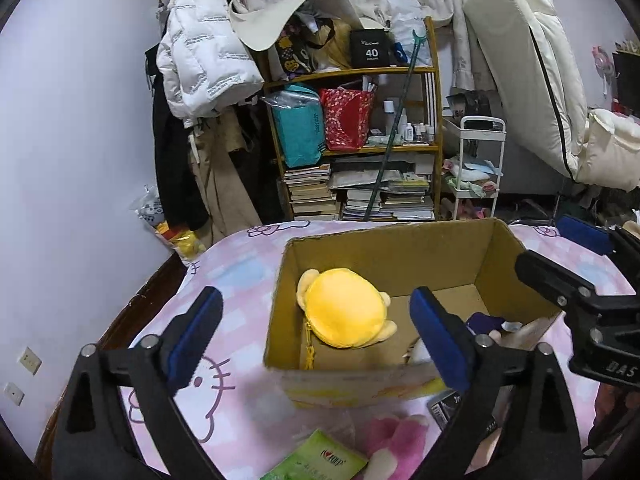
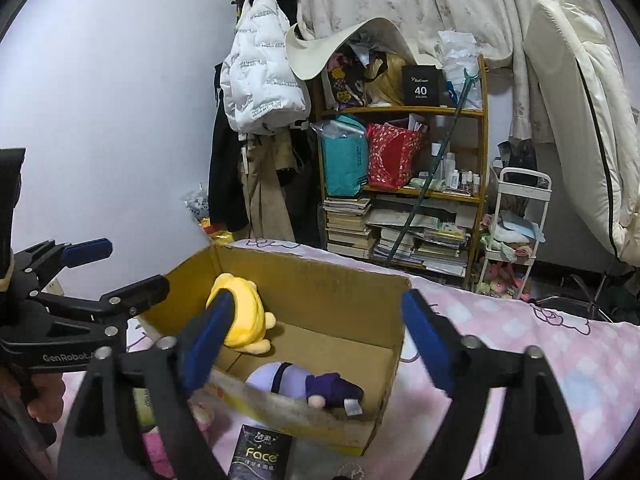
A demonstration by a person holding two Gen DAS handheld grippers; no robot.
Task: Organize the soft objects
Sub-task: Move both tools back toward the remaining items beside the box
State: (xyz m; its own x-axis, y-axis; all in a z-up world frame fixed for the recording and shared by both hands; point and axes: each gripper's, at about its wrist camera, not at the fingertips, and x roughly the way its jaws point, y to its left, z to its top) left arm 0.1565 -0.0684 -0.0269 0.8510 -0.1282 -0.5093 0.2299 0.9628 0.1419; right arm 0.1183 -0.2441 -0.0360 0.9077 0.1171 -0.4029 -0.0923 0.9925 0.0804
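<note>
— What sort of room is this?
— A lived-in bedroom: a cartoon-print pink bedsheet (image 1: 248, 276), a coat rack with a white puffer jacket (image 1: 200, 60), a crowded bookshelf (image 2: 404, 184), curtains (image 2: 420, 4).

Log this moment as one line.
left gripper open, empty | right gripper open, empty | yellow plush, purple plush in cardboard box

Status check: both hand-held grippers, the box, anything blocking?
Left hand-held gripper open, empty. Right hand-held gripper open, empty. Yellow plush and purple plush inside cardboard box. Nothing blocking.
</note>
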